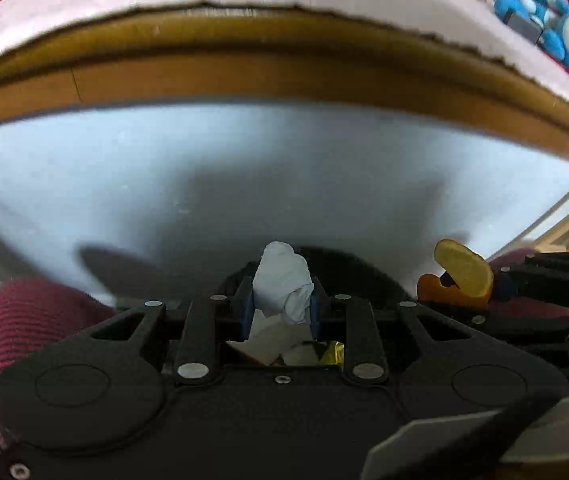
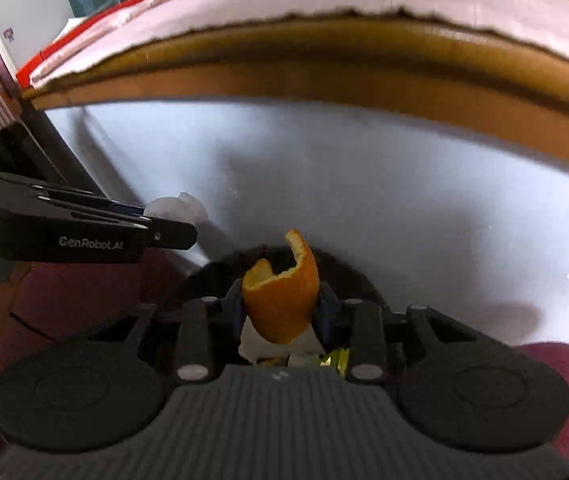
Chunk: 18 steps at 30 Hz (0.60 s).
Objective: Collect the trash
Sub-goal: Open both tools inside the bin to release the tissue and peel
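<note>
Left claw (image 1: 282,304) clamps crumpled tissue (image 1: 282,284), right claw (image 2: 284,312) clamps orange peel (image 2: 282,300), above a paper-filled bin (image 1: 284,354).

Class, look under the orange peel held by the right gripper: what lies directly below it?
Below the orange peel there are white paper scraps and a gold foil wrapper. The gripper's body hides the rest, so what container holds them cannot be seen.

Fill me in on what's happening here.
A person is collecting trash with two tools. The left hand-held gripper is clamped on a crumpled white tissue; the right hand-held gripper holds a piece of orange peel. Both point down over a dark bin beside the white bed base.
</note>
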Available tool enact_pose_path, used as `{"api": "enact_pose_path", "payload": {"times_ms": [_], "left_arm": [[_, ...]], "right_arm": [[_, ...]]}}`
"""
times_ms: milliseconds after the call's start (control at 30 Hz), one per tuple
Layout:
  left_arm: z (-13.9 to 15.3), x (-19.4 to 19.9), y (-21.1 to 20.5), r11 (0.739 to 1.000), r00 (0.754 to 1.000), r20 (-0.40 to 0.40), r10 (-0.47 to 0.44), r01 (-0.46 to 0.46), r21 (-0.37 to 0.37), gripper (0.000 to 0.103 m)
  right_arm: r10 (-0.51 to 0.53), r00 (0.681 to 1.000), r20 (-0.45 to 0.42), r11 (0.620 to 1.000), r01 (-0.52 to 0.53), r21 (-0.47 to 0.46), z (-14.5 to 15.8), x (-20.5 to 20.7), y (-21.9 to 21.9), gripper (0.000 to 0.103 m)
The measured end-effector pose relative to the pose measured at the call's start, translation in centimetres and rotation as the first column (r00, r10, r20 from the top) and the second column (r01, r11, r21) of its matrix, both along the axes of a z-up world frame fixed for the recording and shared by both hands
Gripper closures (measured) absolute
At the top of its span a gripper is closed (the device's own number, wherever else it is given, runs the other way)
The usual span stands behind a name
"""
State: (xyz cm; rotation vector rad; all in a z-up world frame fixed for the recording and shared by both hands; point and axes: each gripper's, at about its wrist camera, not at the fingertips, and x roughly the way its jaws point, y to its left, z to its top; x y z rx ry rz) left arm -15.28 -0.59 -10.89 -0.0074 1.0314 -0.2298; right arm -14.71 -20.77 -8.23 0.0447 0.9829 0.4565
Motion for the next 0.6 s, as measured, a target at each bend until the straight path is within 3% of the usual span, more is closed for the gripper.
{"api": "enact_pose_path", "payload": {"times_ms": [333, 600], "left_arm": [[-2.5, 0.7, -0.6, 1.0, 0.997, -0.077, -0.007, 0.008, 0.022, 0.078], [-3.0, 1.1, -0.9, 1.0, 0.996, -0.093, -0.007, 0.01, 0.028, 0.078]], "right_arm": [[0.001, 0.999, -0.038, 1.0, -0.002, -0.014, -1.0, 0.1, 0.4, 0.059], [0.009, 0.998, -0.056, 1.0, -0.009, -0.015, -1.3, 0.3, 0.6, 0.051]]}}
